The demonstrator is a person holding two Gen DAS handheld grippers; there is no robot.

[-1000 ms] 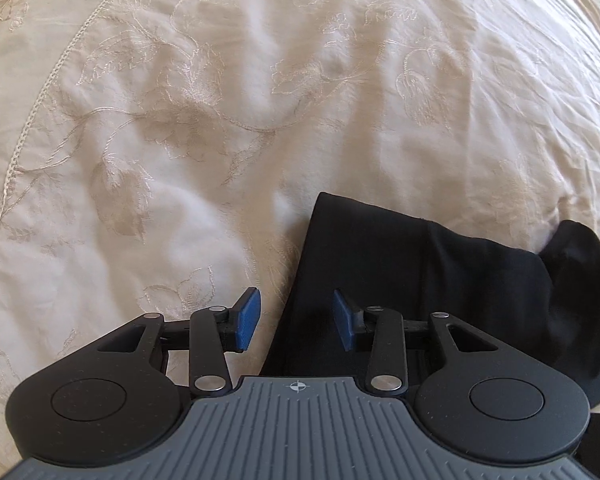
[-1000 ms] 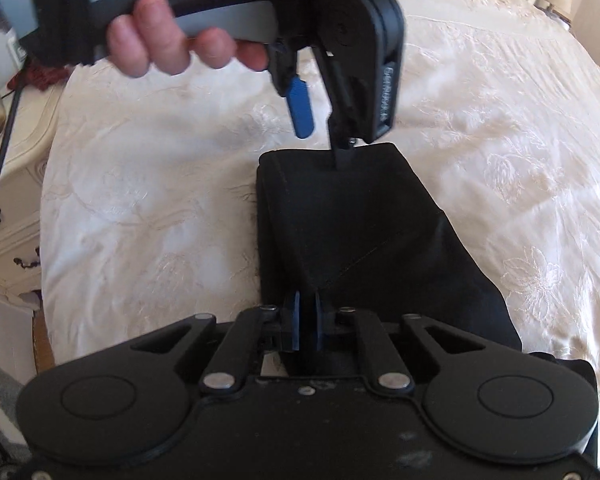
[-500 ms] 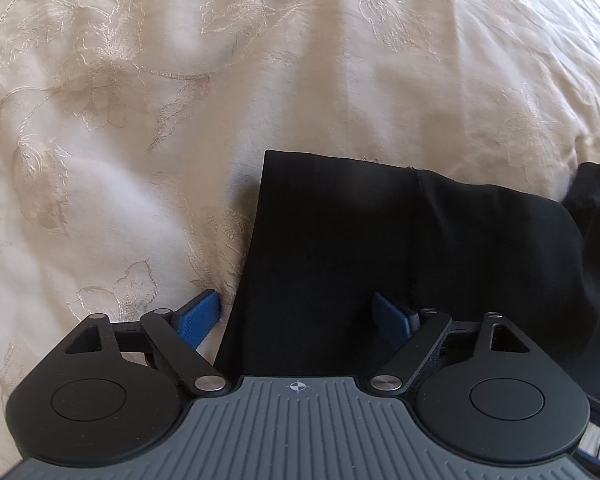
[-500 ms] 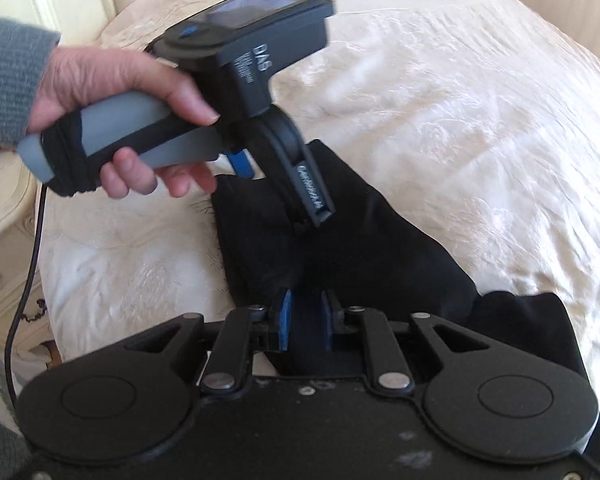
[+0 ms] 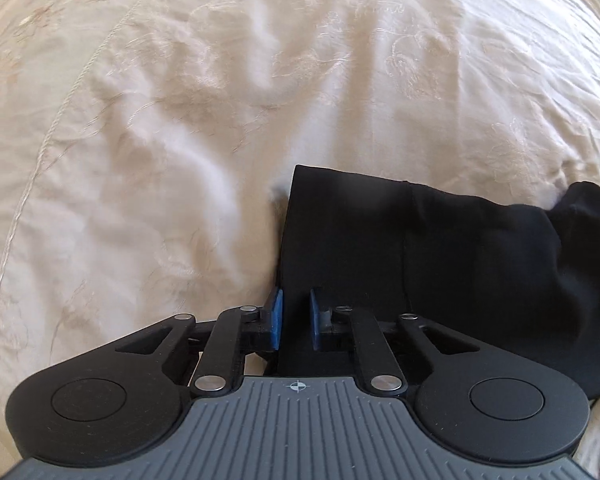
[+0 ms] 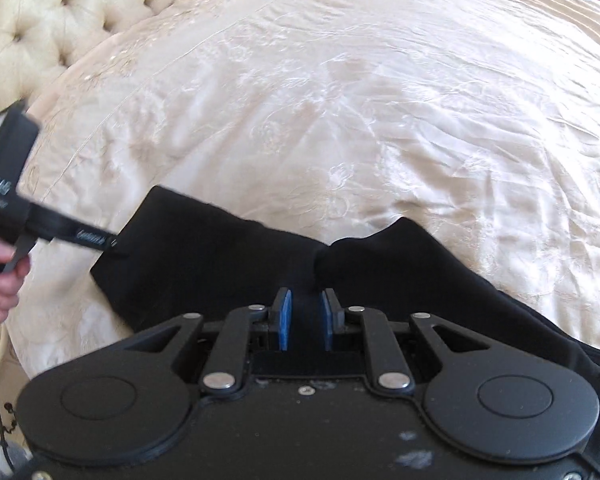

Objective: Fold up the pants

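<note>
Only our right view shows the headboard point(image 6: 40, 20). Black pants point(image 5: 440, 260) lie on the bed point(image 5: 180, 140); our left claw point(image 5: 294, 320) and right claw point(image 6: 305, 320) each pinch their fabric.

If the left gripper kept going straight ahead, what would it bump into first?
The left gripper already has the black pants between its fingers, so it would push into those first. Past their edge lies only the cream bedspread.
</note>
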